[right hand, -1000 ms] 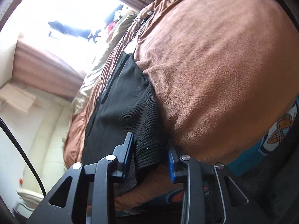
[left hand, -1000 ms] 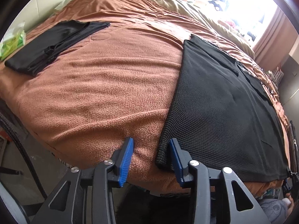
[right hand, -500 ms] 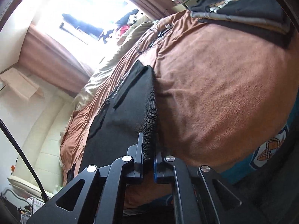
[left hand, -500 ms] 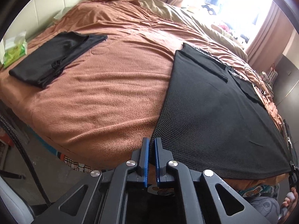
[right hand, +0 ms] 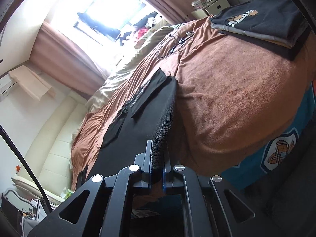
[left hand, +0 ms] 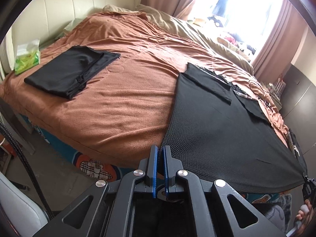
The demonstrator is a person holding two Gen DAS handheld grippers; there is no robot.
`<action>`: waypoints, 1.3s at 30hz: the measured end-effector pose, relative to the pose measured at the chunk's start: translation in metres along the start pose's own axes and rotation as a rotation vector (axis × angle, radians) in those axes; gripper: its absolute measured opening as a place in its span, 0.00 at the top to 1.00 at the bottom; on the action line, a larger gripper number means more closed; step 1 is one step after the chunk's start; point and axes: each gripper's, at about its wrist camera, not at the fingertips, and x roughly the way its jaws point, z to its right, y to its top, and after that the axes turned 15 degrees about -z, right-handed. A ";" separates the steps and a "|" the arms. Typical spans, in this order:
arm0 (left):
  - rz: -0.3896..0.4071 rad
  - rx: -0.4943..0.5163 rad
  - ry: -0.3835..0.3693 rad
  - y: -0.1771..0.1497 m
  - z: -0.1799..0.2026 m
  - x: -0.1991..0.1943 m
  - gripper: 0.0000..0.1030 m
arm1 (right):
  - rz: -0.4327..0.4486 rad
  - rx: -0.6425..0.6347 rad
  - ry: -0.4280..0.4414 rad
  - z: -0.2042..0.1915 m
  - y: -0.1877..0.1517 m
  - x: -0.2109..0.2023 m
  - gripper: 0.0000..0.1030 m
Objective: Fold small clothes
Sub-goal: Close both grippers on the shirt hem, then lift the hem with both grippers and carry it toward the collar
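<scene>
A black knit garment lies spread on the brown bedspread, its near hem lifted off the bed. My left gripper is shut on the hem's near left corner. My right gripper is shut on the other near corner of the same black garment, which stretches taut away from it. In the left wrist view the right gripper shows at the far right edge, held by a hand. The garment's far end still rests flat on the bed.
A folded black garment and a green tissue pack lie at the bed's far left. A stack of folded clothes sits on the bed's right corner, beside a looped cable. A cream headboard and bright window stand beyond.
Both grippers closed on the hem corners of the black garment and rose, lifting its near edge off the bed and pulling it taut.
</scene>
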 end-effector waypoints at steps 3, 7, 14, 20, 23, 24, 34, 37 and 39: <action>0.013 -0.002 -0.009 -0.006 -0.006 -0.011 0.94 | 0.008 -0.015 0.009 -0.005 -0.005 -0.008 0.97; 0.030 -0.017 -0.031 -0.013 -0.014 -0.025 0.94 | 0.013 -0.038 0.011 -0.014 -0.013 -0.020 0.97; 0.060 -0.027 -0.055 -0.027 -0.027 -0.048 0.95 | 0.030 -0.072 0.022 -0.025 -0.021 -0.036 0.97; 0.084 -0.027 -0.076 -0.037 -0.034 -0.068 0.95 | 0.039 -0.091 0.031 -0.028 -0.028 -0.047 0.97; 0.087 -0.037 -0.111 -0.043 -0.038 -0.078 0.95 | 0.043 -0.092 0.027 -0.029 -0.034 -0.055 0.97; 0.091 -0.036 -0.118 -0.045 -0.038 -0.082 0.95 | 0.043 -0.091 0.024 -0.029 -0.035 -0.056 0.97; 0.148 -0.034 -0.181 -0.065 -0.052 -0.119 0.95 | 0.056 -0.090 0.045 -0.028 -0.052 -0.088 0.97; 0.183 -0.049 -0.213 -0.074 -0.053 -0.132 0.95 | 0.070 -0.087 0.087 -0.028 -0.058 -0.098 0.97; 0.210 -0.068 -0.229 -0.081 -0.053 -0.137 0.95 | 0.089 -0.063 0.126 -0.022 -0.064 -0.105 0.97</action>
